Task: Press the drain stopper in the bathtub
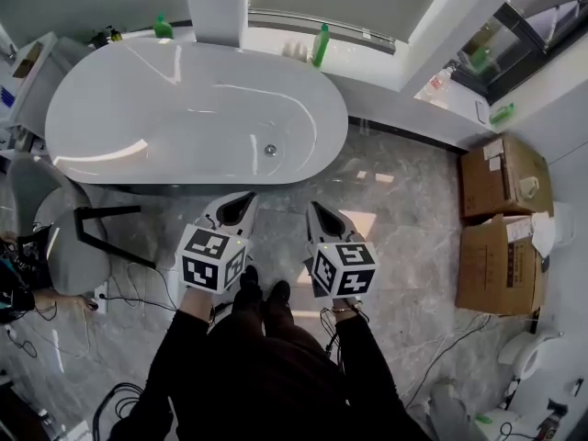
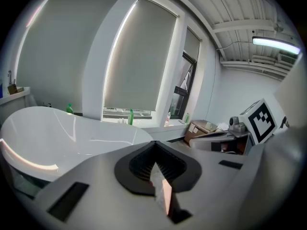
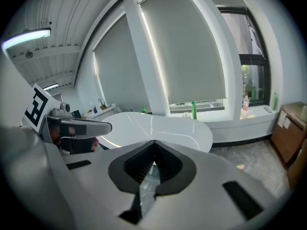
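Note:
The white oval bathtub (image 1: 119, 108) lies ahead of me on the grey marble floor. Its round metal drain stopper (image 1: 270, 150) sits on the tub bottom toward the near right end. My left gripper (image 1: 242, 204) and right gripper (image 1: 321, 217) hover side by side over the floor just in front of the tub's near rim, both pointing toward it. Each has its jaws shut with nothing between them. The tub (image 2: 57, 128) fills the left of the left gripper view, and the right gripper view shows the tub (image 3: 158, 128) ahead. Neither gripper view shows the stopper.
A white pillar (image 1: 216, 7) stands behind the tub, with green bottles (image 1: 320, 46) on the window ledge. Cardboard boxes (image 1: 501, 177) are stacked at the right wall. A grey chair (image 1: 55, 228) and floor cables (image 1: 129, 297) are at the left. My legs are below the grippers.

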The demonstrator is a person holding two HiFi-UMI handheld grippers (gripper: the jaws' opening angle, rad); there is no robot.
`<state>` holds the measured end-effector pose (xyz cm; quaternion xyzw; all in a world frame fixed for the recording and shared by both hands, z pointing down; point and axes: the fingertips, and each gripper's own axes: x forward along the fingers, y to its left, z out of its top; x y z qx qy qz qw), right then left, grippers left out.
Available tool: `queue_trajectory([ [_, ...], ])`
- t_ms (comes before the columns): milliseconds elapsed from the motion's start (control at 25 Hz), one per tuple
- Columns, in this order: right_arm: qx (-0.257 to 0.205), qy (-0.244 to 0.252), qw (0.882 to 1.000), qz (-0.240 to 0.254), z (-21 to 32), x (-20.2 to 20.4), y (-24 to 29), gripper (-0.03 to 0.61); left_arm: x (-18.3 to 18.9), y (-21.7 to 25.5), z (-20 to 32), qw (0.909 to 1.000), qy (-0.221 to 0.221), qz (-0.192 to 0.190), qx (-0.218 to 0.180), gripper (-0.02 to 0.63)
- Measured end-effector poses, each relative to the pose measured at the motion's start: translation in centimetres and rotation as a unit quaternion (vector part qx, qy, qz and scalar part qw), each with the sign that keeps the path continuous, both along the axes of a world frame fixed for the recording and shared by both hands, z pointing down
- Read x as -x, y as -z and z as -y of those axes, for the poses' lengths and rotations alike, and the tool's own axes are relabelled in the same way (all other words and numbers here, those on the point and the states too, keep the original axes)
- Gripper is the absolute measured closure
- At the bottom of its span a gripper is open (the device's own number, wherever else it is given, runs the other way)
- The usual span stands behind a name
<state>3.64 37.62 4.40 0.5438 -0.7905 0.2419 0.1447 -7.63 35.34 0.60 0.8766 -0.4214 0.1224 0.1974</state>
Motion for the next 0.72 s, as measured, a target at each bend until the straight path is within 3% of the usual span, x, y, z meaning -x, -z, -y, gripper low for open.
queue_trajectory([
  [200, 0.006, -0.016, 1.0, 0.019, 0.5, -0.1, -0.1, 0.577, 1.2, -0.3, 0.7, 1.0, 0.001, -0.001, 0.002, 0.606],
  [720, 0.009, -0.072, 0.997, 0.012, 2.9, 0.0, 0.7, 0.577, 2.6, -0.1, 3.9, 0.9996, -0.025, -0.011, -0.002, 0.606],
])
